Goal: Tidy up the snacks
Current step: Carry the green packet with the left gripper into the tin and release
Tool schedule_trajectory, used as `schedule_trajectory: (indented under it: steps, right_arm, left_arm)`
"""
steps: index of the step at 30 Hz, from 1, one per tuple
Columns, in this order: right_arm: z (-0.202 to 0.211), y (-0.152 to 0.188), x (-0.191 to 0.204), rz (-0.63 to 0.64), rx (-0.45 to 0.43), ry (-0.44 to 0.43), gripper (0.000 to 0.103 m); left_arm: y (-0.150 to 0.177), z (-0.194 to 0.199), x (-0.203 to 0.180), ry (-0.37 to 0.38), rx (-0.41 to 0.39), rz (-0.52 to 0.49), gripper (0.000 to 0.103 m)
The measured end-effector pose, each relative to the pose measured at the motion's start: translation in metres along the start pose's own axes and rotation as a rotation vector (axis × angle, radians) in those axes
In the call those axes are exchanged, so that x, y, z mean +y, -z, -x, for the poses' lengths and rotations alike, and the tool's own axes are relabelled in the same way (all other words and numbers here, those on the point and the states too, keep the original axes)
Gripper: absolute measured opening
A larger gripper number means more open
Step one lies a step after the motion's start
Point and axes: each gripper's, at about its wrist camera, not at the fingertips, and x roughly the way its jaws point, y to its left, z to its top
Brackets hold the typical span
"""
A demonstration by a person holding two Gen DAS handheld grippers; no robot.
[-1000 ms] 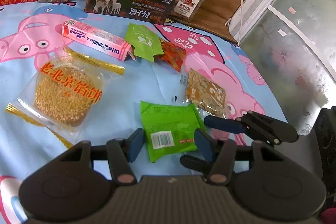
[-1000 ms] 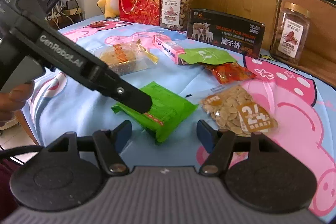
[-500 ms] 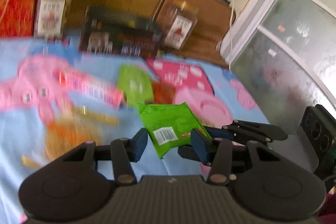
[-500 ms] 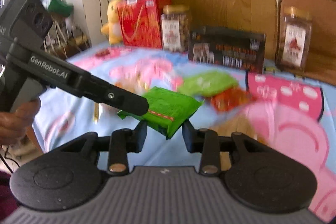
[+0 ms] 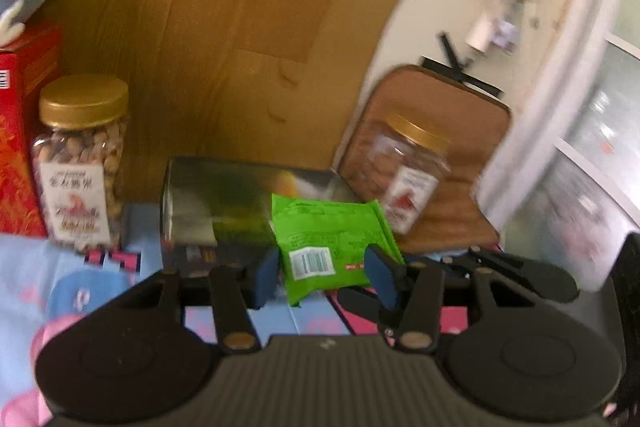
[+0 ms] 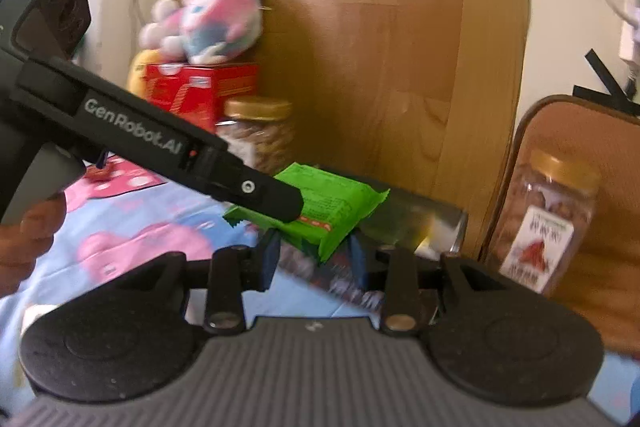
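A green snack packet [image 5: 328, 239] with a white barcode label is held up in the air between both grippers. My left gripper [image 5: 326, 277] is shut on its near end. My right gripper [image 6: 314, 261] is shut on the packet's other end [image 6: 320, 211]. The left gripper's body [image 6: 168, 151] crosses the right wrist view from the left, over the packet. The right gripper's fingers [image 5: 500, 267] show at the right of the left wrist view.
Behind the packet lies a dark box [image 5: 224, 203] on the blue and pink tablecloth [image 5: 24, 267]. Two gold-lidded nut jars [image 5: 80, 163] [image 5: 408, 171] stand by a wooden board [image 5: 240, 27]. A red box [image 6: 200, 87] with plush toys [image 6: 208, 19] is at the back left.
Both grippers closed on the green packet and lifted it off the table. The views tilted up, so the other snacks on the cloth dropped out of sight.
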Motion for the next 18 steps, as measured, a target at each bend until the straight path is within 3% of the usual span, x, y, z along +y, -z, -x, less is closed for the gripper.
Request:
schedule_trajectory:
  steps: [10,14,18]
  right_arm:
    - [-0.07,-0.006,-0.029,-0.047,0.074,0.027,0.042]
    - [-0.073,-0.01,-0.033,-0.063,0.071,0.047,0.044]
    - [-0.051,-0.007,-0.038,-0.087,0.056,0.061,0.044]
  left_arm:
    - [-0.02,-0.064,0.03,-0.075,0.01,0.045,0.049]
    - [-0.019,-0.069,0.033,-0.123,0.025,0.057,0.049]
    - [-0.011,-0.046,0.032,-0.109,0.018,0.073,0.049]
